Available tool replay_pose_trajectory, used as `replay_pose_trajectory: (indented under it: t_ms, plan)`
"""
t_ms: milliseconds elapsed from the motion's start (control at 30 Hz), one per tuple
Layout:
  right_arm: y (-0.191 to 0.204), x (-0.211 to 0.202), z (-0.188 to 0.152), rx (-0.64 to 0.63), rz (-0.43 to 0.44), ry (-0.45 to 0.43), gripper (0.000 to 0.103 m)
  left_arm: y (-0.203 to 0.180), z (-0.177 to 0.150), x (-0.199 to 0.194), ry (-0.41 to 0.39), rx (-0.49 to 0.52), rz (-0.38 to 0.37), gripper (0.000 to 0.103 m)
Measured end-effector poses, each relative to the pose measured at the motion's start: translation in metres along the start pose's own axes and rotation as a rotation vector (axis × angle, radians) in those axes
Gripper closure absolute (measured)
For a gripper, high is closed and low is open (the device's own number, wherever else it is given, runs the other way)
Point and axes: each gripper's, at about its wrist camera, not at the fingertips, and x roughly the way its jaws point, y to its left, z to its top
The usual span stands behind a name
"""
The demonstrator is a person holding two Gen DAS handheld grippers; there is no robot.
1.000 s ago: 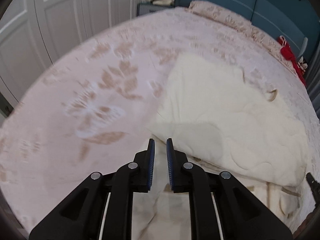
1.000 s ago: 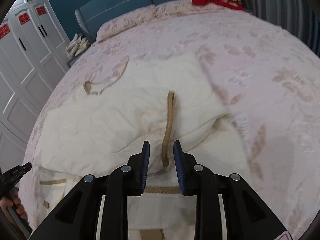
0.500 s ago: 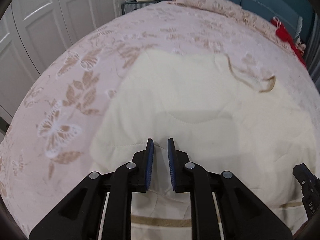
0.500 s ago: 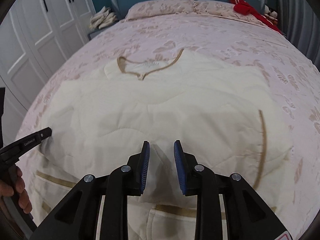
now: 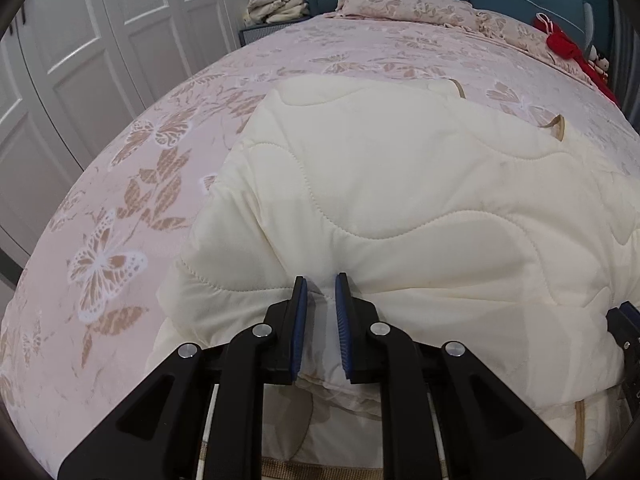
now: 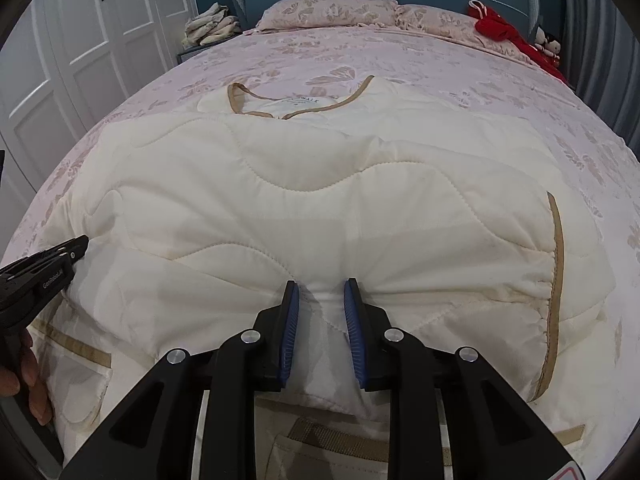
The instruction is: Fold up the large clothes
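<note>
A large cream quilted jacket (image 5: 400, 184) with tan trim lies on the bed, its lower part folded up over its body. It also fills the right wrist view (image 6: 320, 208), where its tan-edged collar (image 6: 296, 104) shows at the far end. My left gripper (image 5: 320, 280) is shut on a pinch of the folded edge near its left side. My right gripper (image 6: 322, 286) is shut on the same folded edge further right. The left gripper's fingers (image 6: 44, 268) show at the left edge of the right wrist view.
The bed (image 5: 120, 208) has a pink butterfly-patterned cover. Pillows (image 6: 340, 12) and a red cloth (image 6: 504, 32) lie at the teal headboard. White wardrobe doors (image 5: 80, 60) stand to the left. A pile of folded cloth (image 5: 276, 6) sits on a bedside stand.
Both grippers carried the jacket's lower edge up and forward over its body and have come down lower, so the fold now lies across the jacket. Both stayed shut on the fabric.
</note>
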Motion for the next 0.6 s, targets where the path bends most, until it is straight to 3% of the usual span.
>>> replay_pose_trajectory:
  t_ms: [267,433,500,533,600]
  plan:
    - [0.003,0.0,-0.005,-0.008,-0.01,-0.024,0.08,-0.002,-0.006,0.002,-0.04,0.0,0.014,0.089]
    - [-0.014,-0.019,0.011,0.051,0.036,-0.026,0.08,0.003,-0.004,0.001,-0.037,-0.019,-0.016,0.089]
    - [-0.035,-0.046,0.018,0.121,0.0,-0.109,0.062,0.005,-0.004,0.001,-0.037,-0.033,-0.033,0.089]
    - [-0.045,-0.053,0.02,0.153,-0.016,-0.131,0.042,0.005,-0.004,0.001,-0.039,-0.032,-0.031,0.089]
    - [-0.067,-0.055,0.022,0.201,-0.057,-0.114,0.037,0.003,-0.005,0.001,-0.041,-0.023,-0.019,0.089]
